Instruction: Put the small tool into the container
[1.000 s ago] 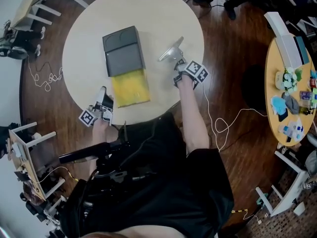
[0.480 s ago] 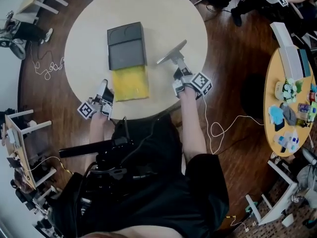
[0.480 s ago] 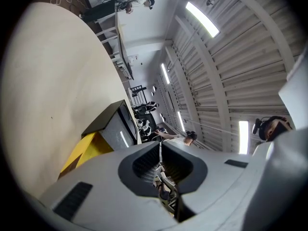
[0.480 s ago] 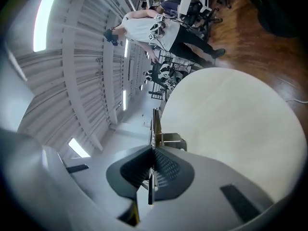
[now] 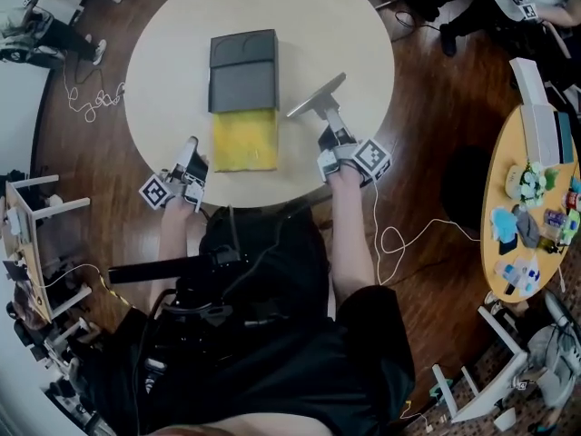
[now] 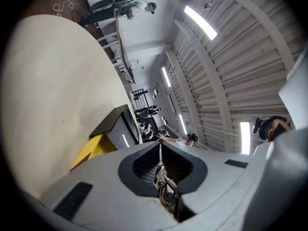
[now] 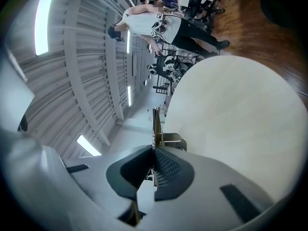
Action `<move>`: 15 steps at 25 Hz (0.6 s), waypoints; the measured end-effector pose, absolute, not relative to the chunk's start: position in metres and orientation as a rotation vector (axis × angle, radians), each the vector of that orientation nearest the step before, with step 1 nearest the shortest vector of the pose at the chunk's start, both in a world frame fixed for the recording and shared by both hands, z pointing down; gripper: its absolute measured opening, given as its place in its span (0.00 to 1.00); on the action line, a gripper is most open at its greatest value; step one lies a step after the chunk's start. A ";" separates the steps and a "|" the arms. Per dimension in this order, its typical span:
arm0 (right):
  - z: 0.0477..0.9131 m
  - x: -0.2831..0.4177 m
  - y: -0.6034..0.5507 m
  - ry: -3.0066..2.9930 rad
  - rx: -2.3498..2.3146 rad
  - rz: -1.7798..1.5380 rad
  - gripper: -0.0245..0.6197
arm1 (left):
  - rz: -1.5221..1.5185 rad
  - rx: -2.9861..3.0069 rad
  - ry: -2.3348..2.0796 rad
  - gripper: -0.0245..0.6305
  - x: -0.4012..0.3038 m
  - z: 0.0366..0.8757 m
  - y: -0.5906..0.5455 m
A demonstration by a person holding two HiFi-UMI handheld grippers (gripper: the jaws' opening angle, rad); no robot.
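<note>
Tool picked up, but not in the container yet.
The right gripper [image 5: 327,123] is pinched tight on the small tool [image 5: 316,95], a flat metal piece, and holds it over the worktop [image 5: 354,25], near the container [image 5: 242,84] with its yellow part [image 5: 243,141]. The left gripper [image 5: 190,148] is closed on nothing, by the worktop edge. I think what is left is to carry the tool over and drop it in.

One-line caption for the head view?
Right gripper holds a metal tool above the table, beside a grey container with a yellow section; left gripper at table edge.
</note>
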State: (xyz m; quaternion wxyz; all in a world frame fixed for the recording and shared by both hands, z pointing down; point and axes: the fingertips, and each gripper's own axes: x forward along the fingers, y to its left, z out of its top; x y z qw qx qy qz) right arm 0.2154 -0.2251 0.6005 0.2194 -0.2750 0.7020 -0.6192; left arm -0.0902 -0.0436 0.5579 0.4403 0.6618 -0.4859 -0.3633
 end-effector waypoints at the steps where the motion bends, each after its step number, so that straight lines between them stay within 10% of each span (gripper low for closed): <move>1: 0.599 0.212 -0.223 1.950 -0.751 -1.713 0.04 | -0.904 1.647 -1.205 0.05 -0.090 0.556 -0.043; 15: 0.564 0.173 -0.200 2.045 -0.706 -1.682 0.04 | -0.972 1.628 -1.146 0.05 -0.121 0.561 -0.047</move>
